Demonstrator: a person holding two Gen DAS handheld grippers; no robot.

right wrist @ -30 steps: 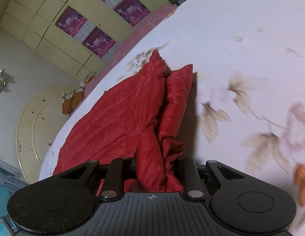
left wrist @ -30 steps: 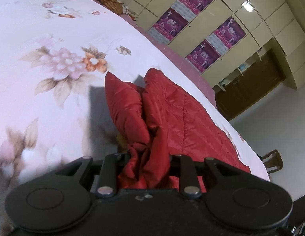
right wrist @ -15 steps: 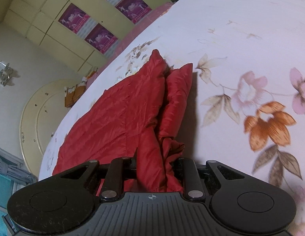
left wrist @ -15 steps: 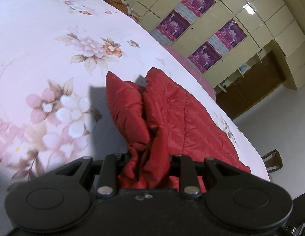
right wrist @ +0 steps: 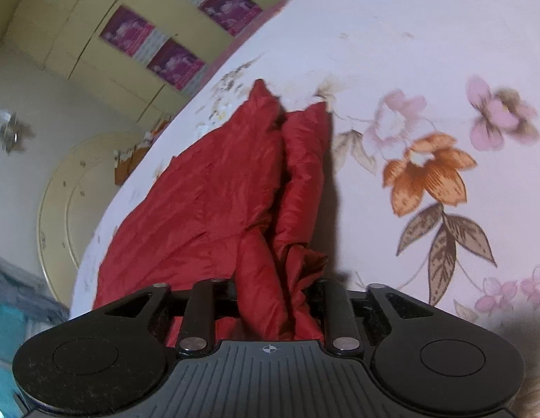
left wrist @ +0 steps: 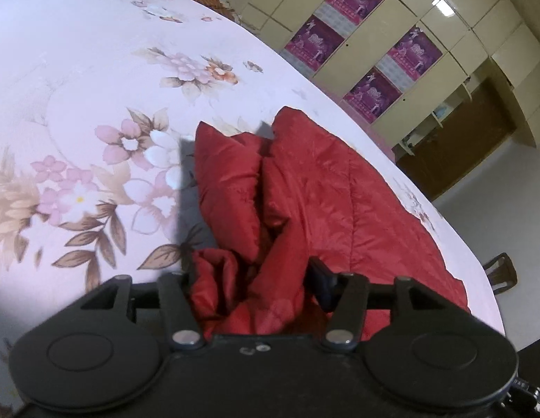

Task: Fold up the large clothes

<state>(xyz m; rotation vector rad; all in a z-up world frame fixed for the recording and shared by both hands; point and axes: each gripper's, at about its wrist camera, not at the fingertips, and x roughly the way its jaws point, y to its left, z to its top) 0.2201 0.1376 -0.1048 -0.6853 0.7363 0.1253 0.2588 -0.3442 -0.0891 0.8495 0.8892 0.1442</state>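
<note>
Both jaws spreading since a second ago: left gripper (left wrist: 250, 278) and right gripper (right wrist: 270, 292) are opening off the red jacket (left wrist: 322, 188), fold laid on bed (left wrist: 78, 87); next I back out clear.

The left tongs (left wrist: 250, 273) fill the bottom of their frame, tilted downward, jaws opening with red fabric bunched loosely between them (the pads stand clear of it). The right tongs (right wrist: 270, 299), likewise low in frame and tilted downward, are opening too, fabric between.
</note>
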